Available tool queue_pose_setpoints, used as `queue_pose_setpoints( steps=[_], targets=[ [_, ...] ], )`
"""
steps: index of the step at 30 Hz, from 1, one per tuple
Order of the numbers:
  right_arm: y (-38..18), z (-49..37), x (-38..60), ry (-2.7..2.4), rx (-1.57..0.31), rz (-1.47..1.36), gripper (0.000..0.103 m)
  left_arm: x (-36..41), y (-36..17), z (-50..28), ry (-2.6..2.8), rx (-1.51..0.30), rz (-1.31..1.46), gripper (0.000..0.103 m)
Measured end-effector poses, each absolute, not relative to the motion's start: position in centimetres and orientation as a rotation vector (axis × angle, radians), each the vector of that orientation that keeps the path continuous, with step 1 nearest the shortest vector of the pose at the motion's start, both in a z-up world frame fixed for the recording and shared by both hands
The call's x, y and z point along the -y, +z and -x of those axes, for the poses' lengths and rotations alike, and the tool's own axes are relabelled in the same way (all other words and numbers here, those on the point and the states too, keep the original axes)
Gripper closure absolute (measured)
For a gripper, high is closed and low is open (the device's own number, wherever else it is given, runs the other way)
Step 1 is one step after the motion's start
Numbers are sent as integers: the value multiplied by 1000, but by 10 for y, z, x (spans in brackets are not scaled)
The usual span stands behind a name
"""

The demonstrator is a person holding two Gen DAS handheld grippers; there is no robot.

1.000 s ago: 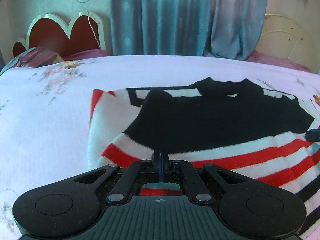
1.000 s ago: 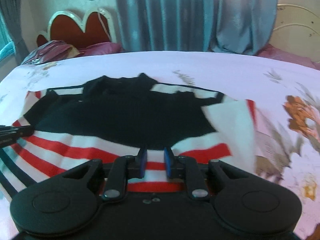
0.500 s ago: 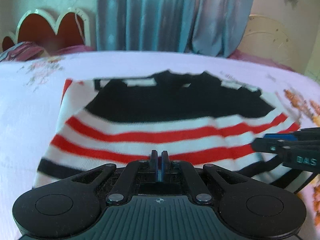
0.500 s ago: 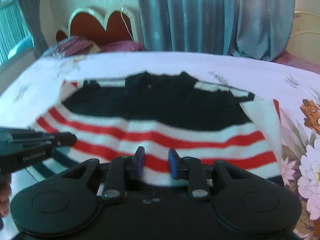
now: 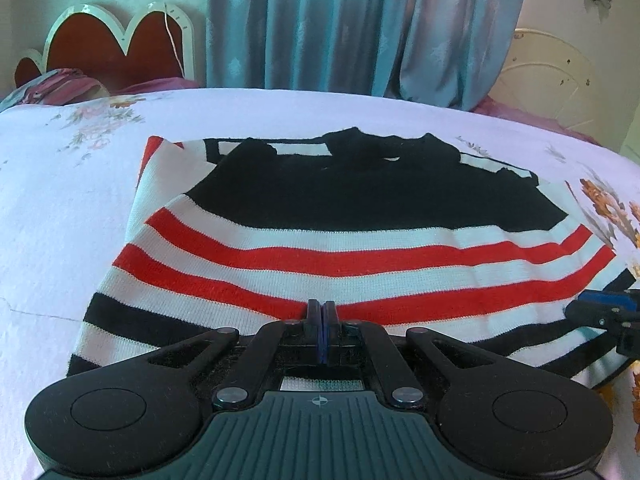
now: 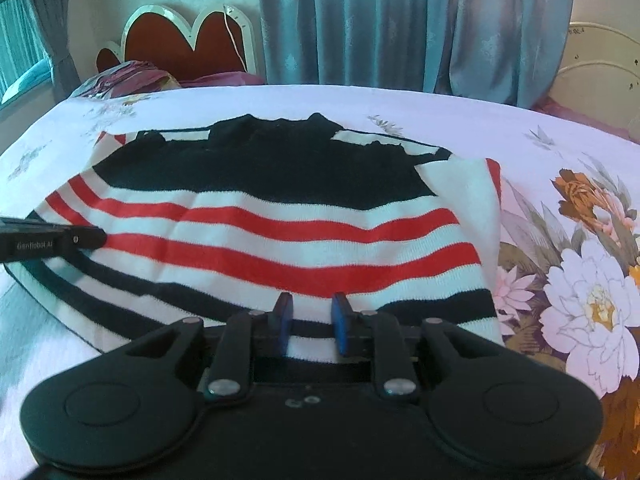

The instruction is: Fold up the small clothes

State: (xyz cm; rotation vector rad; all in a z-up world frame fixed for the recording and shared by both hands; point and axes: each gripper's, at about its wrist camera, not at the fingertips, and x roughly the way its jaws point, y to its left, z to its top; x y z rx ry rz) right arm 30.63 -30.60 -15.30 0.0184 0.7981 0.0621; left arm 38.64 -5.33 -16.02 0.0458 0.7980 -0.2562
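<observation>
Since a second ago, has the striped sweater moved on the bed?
Yes. The striped sweater has been pulled toward the camera: more of its lower stripes show now, and its collar sits further from the headboard.

sweater [image 5: 352, 264] hem now unfolded toward cams | both tongs pulled back | R tongs [image 6: 308, 322] just closing

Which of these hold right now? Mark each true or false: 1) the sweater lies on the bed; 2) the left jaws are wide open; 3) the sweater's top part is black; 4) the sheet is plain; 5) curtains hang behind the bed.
1) True: the striped sweater lies on the bed.
2) False: the left gripper has its jaws shut together.
3) True.
4) False: the bed's sheet has a flower print.
5) True: the blue curtains hang there.
</observation>
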Motion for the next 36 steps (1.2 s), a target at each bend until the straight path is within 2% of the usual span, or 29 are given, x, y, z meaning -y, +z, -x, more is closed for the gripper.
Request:
queue_pose_setpoints(
  steps=[5, 14, 23, 30, 32, 36],
  targets=[
    [-146, -307, 297, 61, -814, -20, 72, 56, -160, -387, -248, -804, -59, 103],
    [-136, -310, 274, 58, -777, -72, 72, 56, -160, -386, -252, -803, -58, 103],
    [-153, -310, 258, 38, -844, 34, 71, 38, -151, -377, -283, -827, 11, 103],
    [-130, -312, 248, 58, -792, -52, 67, 0, -152, -348, -279, -915, 157, 103],
    [-127, -316, 240, 76, -788, -59, 58, -14, -154, -340, -267, -923, 233, 102],
    [-127, -321, 227, 102, -783, -52, 58, -36, -160, -327, -237, -958, 368, 102]
  ],
)
